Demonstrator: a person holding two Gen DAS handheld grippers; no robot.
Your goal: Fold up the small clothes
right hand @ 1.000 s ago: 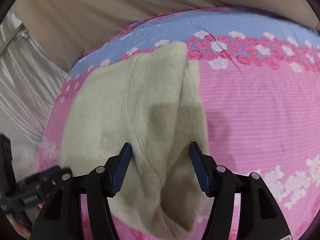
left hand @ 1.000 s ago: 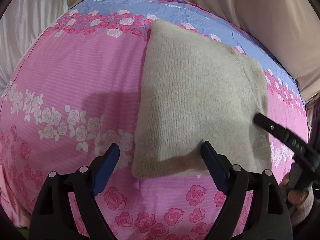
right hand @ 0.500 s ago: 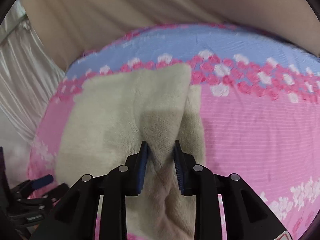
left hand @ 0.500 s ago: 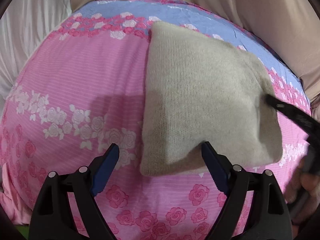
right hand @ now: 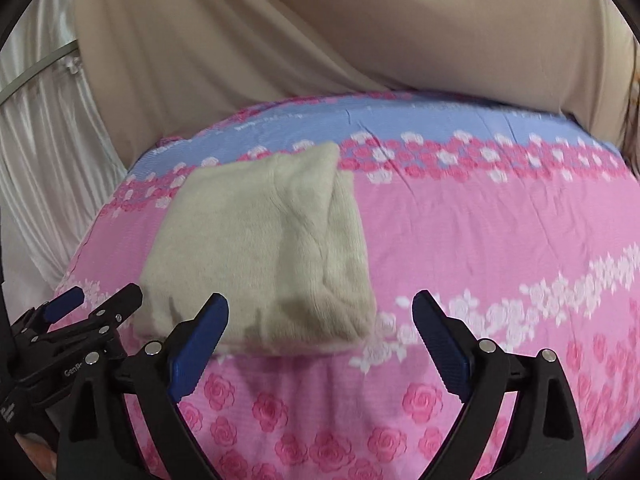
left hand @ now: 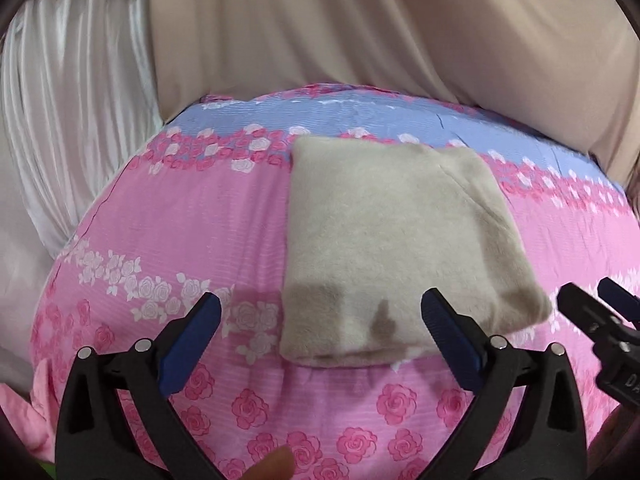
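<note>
A beige knitted garment point(left hand: 392, 240) lies folded into a flat square on the pink floral bedsheet point(left hand: 192, 232). My left gripper point(left hand: 320, 340) hovers above the garment's near edge, its jaws opening wide with nothing between them. In the right wrist view the same folded garment point(right hand: 264, 248) lies a little left of centre. My right gripper point(right hand: 320, 344) is raised over its near right corner, its jaws opening wide and clear of the cloth. Each gripper shows at the edge of the other's view: the right one point(left hand: 596, 312) and the left one point(right hand: 92, 304).
A beige drape point(left hand: 360, 32) hangs behind the bed and a white satin curtain point(left hand: 68, 112) hangs to the left. A blue floral band point(right hand: 420, 124) runs along the sheet's far edge. A fingertip point(left hand: 276, 468) shows at the bottom of the left view.
My right gripper let go of the garment's fold, opened wide and pulled back upward. My left gripper also rose, drew back and opened wider. The garment now lies flat.
</note>
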